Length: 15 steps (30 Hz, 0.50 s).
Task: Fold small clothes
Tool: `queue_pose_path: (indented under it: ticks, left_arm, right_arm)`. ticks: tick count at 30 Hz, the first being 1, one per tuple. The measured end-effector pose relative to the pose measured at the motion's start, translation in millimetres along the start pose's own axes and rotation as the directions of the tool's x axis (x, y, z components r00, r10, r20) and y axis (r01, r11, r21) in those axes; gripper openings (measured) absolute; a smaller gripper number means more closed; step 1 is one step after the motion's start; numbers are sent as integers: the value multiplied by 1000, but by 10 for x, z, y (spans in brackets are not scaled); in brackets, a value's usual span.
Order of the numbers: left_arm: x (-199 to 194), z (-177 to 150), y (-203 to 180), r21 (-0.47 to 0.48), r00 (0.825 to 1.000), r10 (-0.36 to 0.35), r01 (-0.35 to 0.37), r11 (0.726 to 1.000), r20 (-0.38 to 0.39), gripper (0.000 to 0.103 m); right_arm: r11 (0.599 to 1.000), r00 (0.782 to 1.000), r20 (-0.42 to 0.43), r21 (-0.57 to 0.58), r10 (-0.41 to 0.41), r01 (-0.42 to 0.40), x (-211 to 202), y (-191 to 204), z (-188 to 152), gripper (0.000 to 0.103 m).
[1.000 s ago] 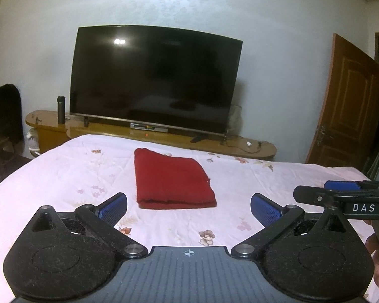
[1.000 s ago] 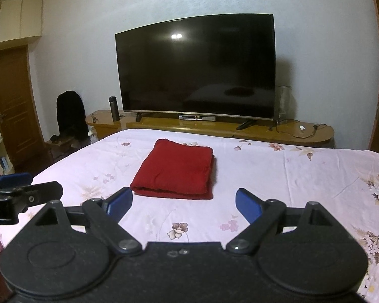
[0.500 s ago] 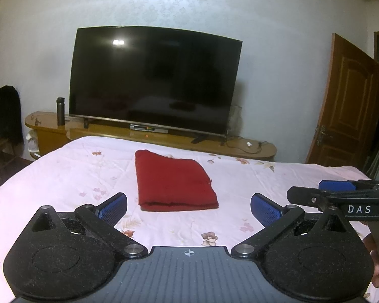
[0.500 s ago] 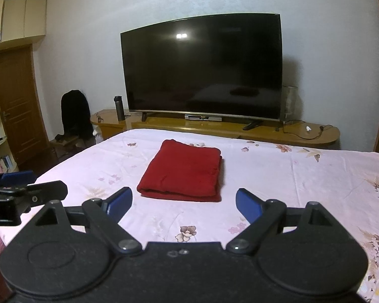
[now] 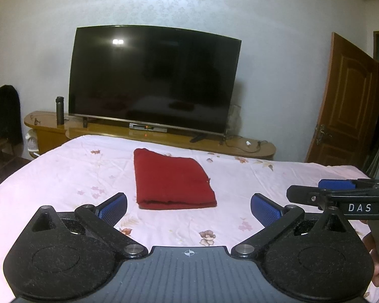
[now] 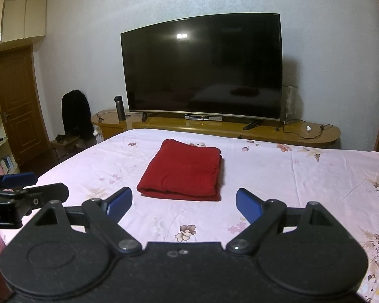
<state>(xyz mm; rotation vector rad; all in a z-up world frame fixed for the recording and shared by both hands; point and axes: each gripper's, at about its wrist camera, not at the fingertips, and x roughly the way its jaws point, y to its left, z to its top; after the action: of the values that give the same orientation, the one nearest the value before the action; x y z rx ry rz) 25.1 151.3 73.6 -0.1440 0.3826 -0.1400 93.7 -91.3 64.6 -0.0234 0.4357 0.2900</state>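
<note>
A red garment [image 5: 173, 180] lies folded into a neat rectangle on the pink floral bedsheet [image 5: 63, 171]; it also shows in the right wrist view [image 6: 183, 173]. My left gripper [image 5: 188, 207] is open and empty, held above the bed short of the garment's near edge. My right gripper [image 6: 183, 203] is open and empty, also just short of the garment. Each gripper shows at the edge of the other's view: the right one [image 5: 341, 197] and the left one [image 6: 17, 189].
A large dark TV [image 5: 154, 78] stands on a long wooden cabinet [image 5: 240, 146] past the bed's far edge, with a dark flask [image 5: 60, 109] on it. A brown door [image 5: 346, 101] is at the right. A chair with dark clothing [image 6: 74, 112] stands at the left.
Both grippers have drawn back and risen slightly from the folded garment, staying open. The garment has not moved.
</note>
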Motion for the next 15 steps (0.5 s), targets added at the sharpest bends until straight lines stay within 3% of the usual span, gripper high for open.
queue_pose_path:
  ticks: [15]
  left_arm:
    - [28,-15,-45,8,1000,4,-4,1000,1,103]
  right_arm:
    - [1000,1000,0,2,1,-1,-8,-22,7,89]
